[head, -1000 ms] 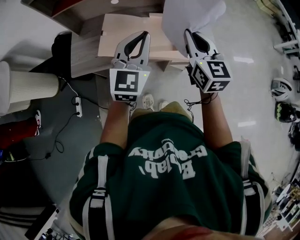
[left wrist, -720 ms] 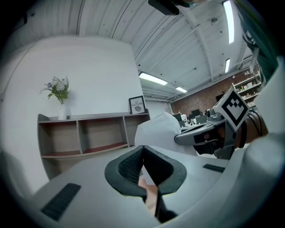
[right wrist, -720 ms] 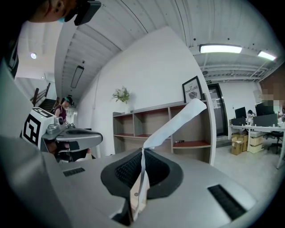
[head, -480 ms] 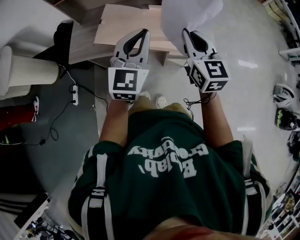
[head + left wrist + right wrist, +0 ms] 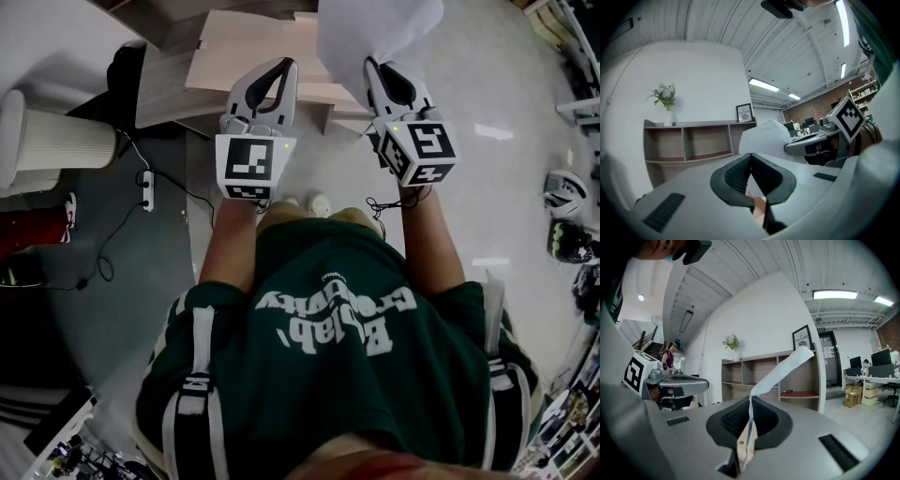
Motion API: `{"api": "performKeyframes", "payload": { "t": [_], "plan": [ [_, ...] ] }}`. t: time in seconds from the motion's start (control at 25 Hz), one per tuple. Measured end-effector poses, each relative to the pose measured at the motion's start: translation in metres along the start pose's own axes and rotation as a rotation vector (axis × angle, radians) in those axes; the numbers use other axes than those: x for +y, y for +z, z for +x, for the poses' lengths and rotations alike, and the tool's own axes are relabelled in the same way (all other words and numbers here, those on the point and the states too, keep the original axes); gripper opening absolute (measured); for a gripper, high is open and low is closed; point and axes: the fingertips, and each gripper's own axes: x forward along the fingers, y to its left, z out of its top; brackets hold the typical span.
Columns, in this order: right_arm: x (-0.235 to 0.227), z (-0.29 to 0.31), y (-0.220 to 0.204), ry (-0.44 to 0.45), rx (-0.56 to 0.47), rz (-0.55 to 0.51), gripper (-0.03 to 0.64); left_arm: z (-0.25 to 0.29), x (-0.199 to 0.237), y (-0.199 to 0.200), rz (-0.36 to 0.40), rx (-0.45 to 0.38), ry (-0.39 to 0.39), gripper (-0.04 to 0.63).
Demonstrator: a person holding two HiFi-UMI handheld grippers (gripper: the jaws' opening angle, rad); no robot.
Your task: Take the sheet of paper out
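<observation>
Pinching the sheet of paper (image 5: 375, 28) by its lower edge, the right gripper (image 5: 369, 63) holds it aloft, apparently already out. The left gripper (image 5: 292, 66) is closed and empty. The next move likely calls for setting it down.

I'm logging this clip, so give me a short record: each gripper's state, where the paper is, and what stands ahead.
right gripper: shut on the sheet of paper
paper position: pinched at one edge, rising past the jaws, in the air
left gripper: shut, nothing between its jaws
ahead: shelf unit against a white wall
</observation>
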Motion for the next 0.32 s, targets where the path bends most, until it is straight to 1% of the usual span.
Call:
{"api": "performKeyframes", "payload": {
  "t": [0.32],
  "plan": [
    [-0.001, -0.0036, 0.009, 0.0, -0.01, -0.016, 0.035, 0.001, -0.0045, 0.0087, 0.004, -0.01, -0.014, 0.019]
  ]
}}
